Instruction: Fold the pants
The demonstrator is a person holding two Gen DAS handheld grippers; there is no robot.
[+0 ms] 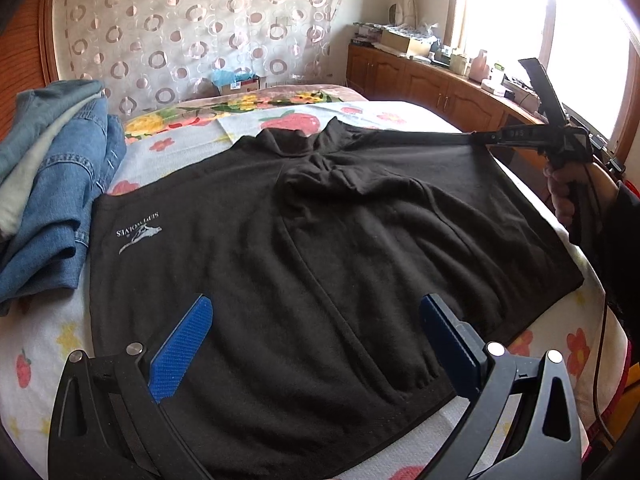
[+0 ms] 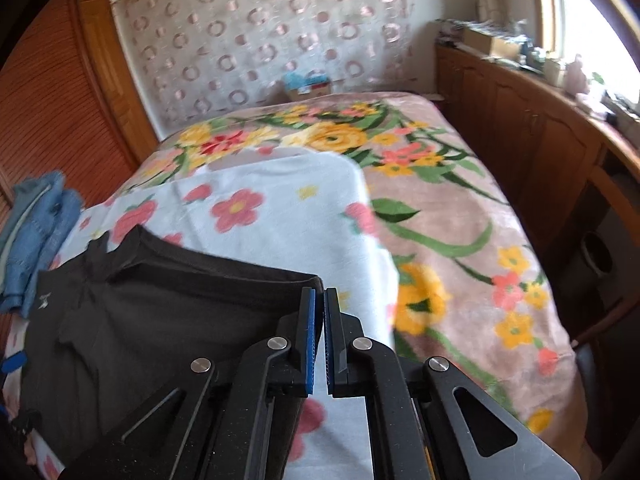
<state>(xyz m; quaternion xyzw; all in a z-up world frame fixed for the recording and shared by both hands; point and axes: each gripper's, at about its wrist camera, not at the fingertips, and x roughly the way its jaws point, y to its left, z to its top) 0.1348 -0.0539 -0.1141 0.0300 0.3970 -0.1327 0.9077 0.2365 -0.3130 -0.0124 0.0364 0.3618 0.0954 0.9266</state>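
Here the black pants [image 1: 320, 240] lie spread flat; right claw [image 2: 323, 300] pinches their corner, left claw [image 1: 316, 320] gapes.

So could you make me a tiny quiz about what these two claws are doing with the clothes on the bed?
1. True or false: the left claw is open above the black knit pants.
2. What does the right claw grip?
A. blue denim pile
B. black pants' edge
C. nothing
3. Fill in: the folded blue denim garments lie on the ____ bedsheet.

Key: 1 true; 2 B; 3 flowered.
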